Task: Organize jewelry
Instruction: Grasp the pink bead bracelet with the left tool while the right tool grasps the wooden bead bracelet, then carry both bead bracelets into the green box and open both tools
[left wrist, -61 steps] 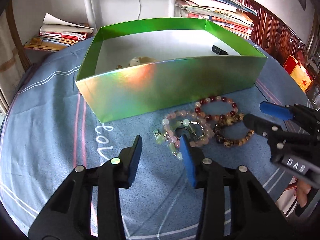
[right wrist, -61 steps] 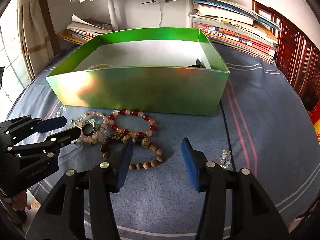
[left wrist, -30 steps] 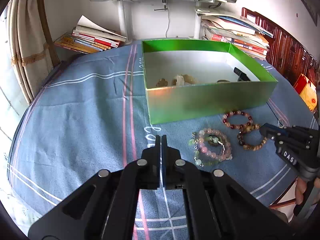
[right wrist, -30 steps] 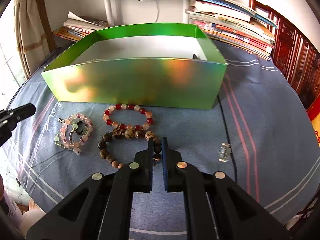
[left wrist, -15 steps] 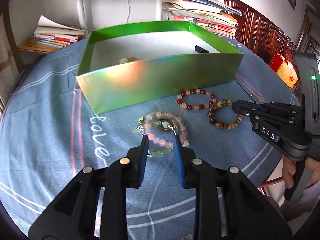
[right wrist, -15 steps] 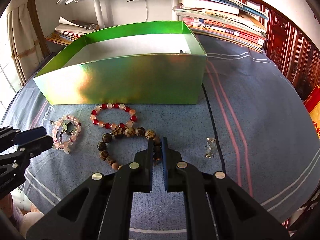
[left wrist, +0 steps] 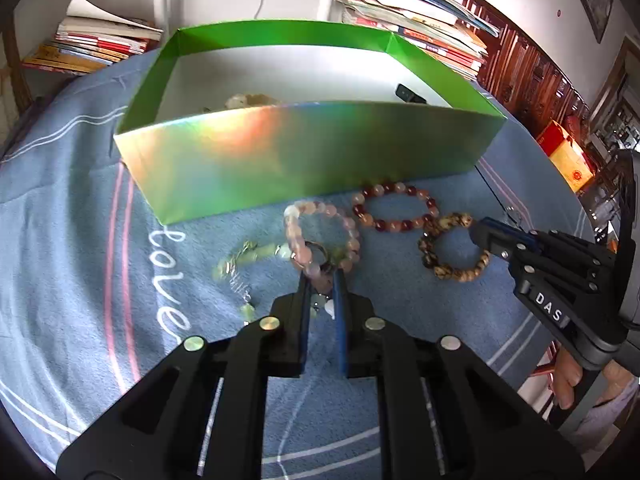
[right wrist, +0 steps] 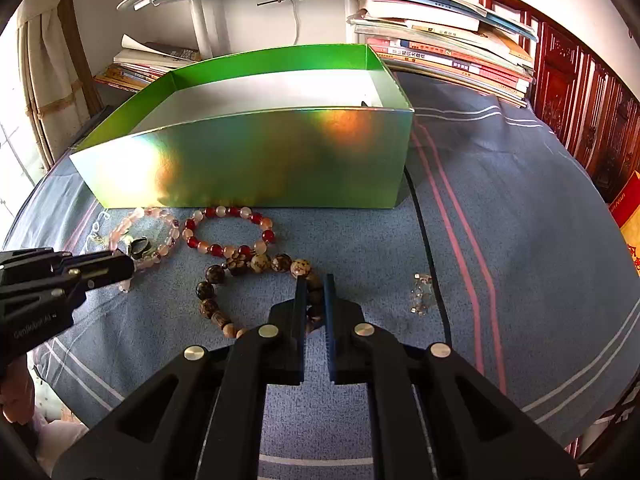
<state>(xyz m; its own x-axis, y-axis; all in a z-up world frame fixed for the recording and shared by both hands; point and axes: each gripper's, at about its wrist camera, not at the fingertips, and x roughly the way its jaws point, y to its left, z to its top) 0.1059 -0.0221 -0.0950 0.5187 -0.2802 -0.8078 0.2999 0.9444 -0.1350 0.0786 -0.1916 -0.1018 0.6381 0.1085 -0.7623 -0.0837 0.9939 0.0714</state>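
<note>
Both grippers closed in since half a second back: left gripper [left wrist: 320,280] fingers now narrow, pinching the pink round-bead bracelet [left wrist: 320,232]; right gripper [right wrist: 313,292] fingers narrow on the brown wooden-bead bracelet [right wrist: 256,268]
Risks: pink strand tangled with a pale green charm chain [left wrist: 248,264] and a dark ring [right wrist: 138,246], so lifting may drag them or slip beads; red-and-peach bead bracelet [right wrist: 228,232] touches the brown one; tall near wall of the shiny green cardboard box [right wrist: 248,160] blocks a straight carry from the blue-clothed bench [right wrist: 520,240]; small clear earring [right wrist: 420,294] lies apart
</note>
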